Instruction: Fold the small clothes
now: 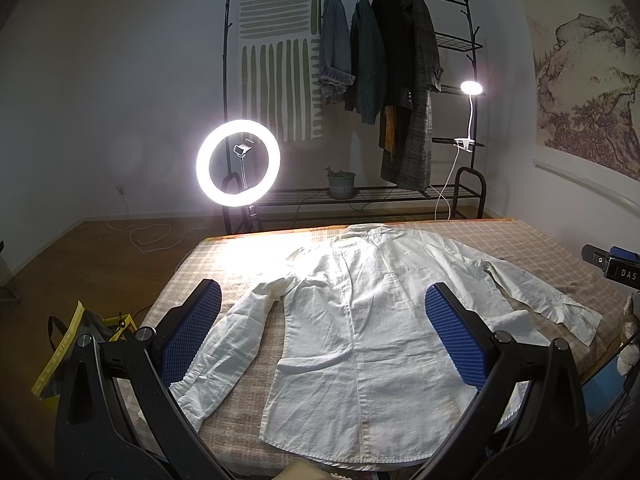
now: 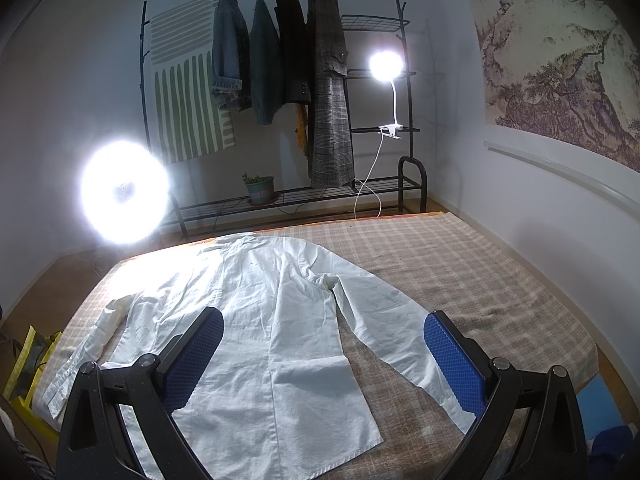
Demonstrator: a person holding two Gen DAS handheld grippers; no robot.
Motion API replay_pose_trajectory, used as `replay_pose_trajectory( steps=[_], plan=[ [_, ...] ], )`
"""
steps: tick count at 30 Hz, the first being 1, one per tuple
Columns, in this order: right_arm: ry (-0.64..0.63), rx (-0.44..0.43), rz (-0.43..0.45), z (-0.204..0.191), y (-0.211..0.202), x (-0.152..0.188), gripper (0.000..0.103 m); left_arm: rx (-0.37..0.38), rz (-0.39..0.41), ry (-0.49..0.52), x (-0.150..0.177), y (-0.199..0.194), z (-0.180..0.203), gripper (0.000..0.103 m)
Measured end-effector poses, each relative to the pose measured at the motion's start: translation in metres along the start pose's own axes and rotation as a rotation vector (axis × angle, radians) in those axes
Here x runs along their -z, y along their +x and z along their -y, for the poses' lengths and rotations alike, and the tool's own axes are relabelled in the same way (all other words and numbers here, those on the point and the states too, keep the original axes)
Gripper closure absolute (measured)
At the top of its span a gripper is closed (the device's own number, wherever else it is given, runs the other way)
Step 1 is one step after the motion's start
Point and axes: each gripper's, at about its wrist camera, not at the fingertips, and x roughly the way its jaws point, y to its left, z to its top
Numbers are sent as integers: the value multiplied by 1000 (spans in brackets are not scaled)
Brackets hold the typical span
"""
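Observation:
A white long-sleeved shirt [image 1: 360, 312] lies flat and spread out on the checked bed cover [image 1: 248, 256], collar at the far edge, hem toward me. Its left sleeve [image 1: 224, 336] runs down toward the near left, its right sleeve [image 1: 532, 292] stretches out to the right. My left gripper [image 1: 324, 300] hovers open above the shirt's lower body, blue pads wide apart, nothing between them. In the right wrist view the same shirt [image 2: 256, 320] shows, and my right gripper [image 2: 324, 324] hangs open over its lower right side and right sleeve [image 2: 384, 320], holding nothing.
A lit ring light [image 1: 238, 163] stands off the bed's far left corner. Behind it is a black clothes rack [image 1: 360, 92] with hanging coats, a clip lamp [image 1: 471, 88] and a potted plant [image 1: 341, 184]. A yellow bag [image 1: 68, 344] sits on the floor at left. The wall runs along the right.

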Motion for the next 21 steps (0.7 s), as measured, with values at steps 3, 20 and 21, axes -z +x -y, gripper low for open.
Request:
replay_pose_trajectory(
  steps=[3, 20, 21],
  plan=[
    [1, 1, 0, 0, 0, 0, 2, 1, 0, -1, 0, 0, 0, 0],
    [-3, -2, -1, -3, 1, 0, 2, -1, -2, 0, 0, 1, -1, 0],
    [-4, -2, -1, -4, 1, 0, 2, -1, -2, 1, 0, 1, 0, 0]
  ],
)
